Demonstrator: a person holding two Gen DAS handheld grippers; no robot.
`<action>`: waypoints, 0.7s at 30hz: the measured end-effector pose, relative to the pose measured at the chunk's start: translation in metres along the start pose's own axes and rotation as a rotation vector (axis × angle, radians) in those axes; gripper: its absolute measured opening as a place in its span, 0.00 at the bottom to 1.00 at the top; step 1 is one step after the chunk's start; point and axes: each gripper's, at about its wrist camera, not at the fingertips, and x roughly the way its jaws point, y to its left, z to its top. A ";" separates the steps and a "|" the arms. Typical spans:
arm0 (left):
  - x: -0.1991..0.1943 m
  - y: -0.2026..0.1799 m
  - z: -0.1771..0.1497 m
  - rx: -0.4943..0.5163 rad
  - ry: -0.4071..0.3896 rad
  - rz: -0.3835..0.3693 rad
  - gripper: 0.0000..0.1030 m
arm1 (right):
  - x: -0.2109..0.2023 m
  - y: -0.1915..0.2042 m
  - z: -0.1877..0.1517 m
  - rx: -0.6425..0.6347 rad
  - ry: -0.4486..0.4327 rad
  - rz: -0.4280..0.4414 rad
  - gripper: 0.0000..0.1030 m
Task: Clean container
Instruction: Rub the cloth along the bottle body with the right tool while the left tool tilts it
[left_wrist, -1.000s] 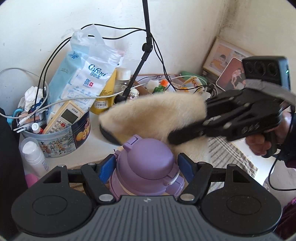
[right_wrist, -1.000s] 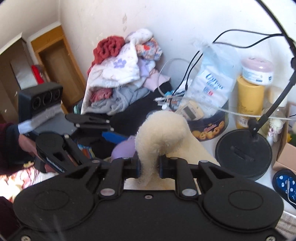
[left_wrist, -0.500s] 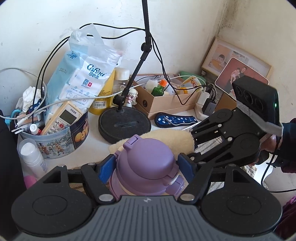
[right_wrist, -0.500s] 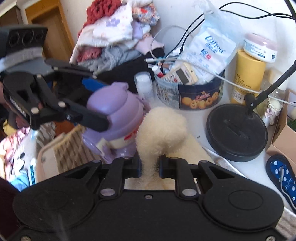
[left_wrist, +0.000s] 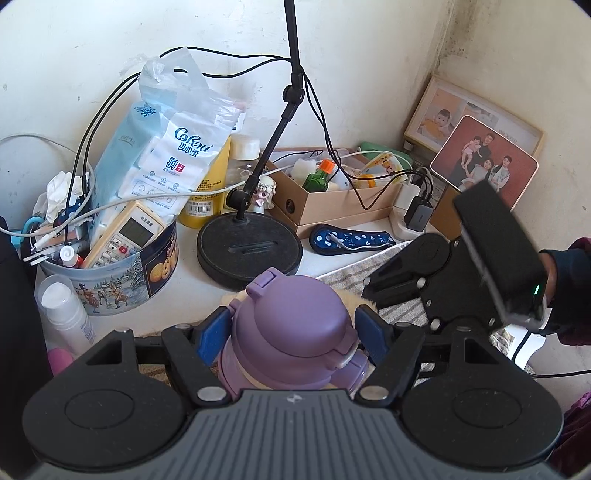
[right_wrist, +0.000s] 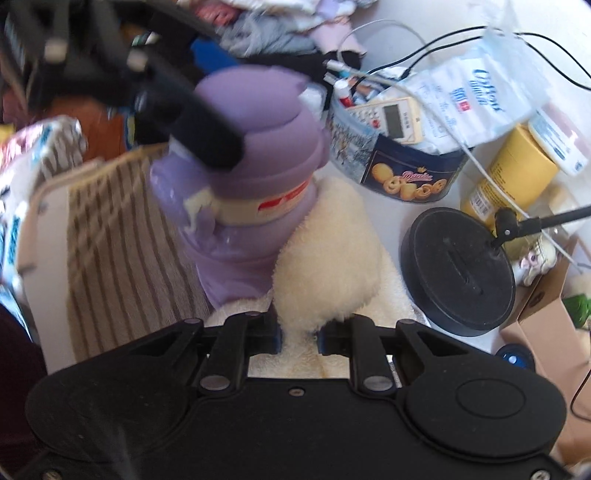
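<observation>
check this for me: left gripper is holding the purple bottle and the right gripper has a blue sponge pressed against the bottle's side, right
Not quite: the right gripper is shut on a cream fluffy cloth, not a blue sponge, as the right wrist view shows. The rest stands: the left gripper holds the purple bottle, and the cloth presses against its side.

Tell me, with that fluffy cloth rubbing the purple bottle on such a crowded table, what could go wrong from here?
1. The left gripper holds the purple plastic bottle only near its lid, so a sideways push from the cream fluffy cloth might tip or twist it loose.
2. The right gripper pinches just one fold of cloth; it could slip out.
3. The black round lamp base and its cables sit close beside the cloth, and a wide stroke may snag them.
</observation>
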 end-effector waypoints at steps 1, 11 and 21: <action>0.000 0.000 0.000 0.000 0.000 0.001 0.71 | 0.005 0.003 -0.001 -0.024 0.018 -0.005 0.16; -0.002 -0.002 -0.001 0.007 0.003 0.005 0.71 | 0.040 0.025 -0.014 -0.115 0.100 -0.013 0.16; 0.003 -0.015 0.009 -0.080 0.083 0.090 0.76 | -0.040 -0.001 -0.029 0.235 -0.180 0.078 0.16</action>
